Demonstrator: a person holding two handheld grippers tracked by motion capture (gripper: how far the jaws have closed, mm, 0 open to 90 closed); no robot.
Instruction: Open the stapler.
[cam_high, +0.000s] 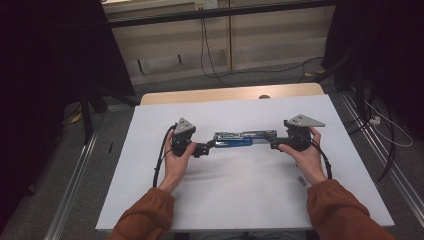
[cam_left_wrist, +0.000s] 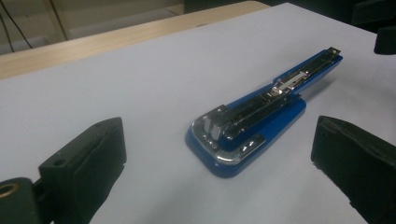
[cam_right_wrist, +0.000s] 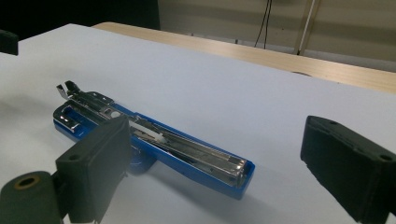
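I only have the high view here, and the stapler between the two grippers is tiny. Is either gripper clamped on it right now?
Observer: No. In the left gripper view the left gripper has its jaws wide apart, with the blue stapler lying on the table ahead of them, untouched.
Operator: And the right one?
Observer: The right gripper is open too; the stapler's long end lies between its jaws, but the pads don't press on it.
Operator: Is the stapler closed up?
Observer: No. It's folded open flat, and the right gripper view shows its bare metal staple channel facing up.
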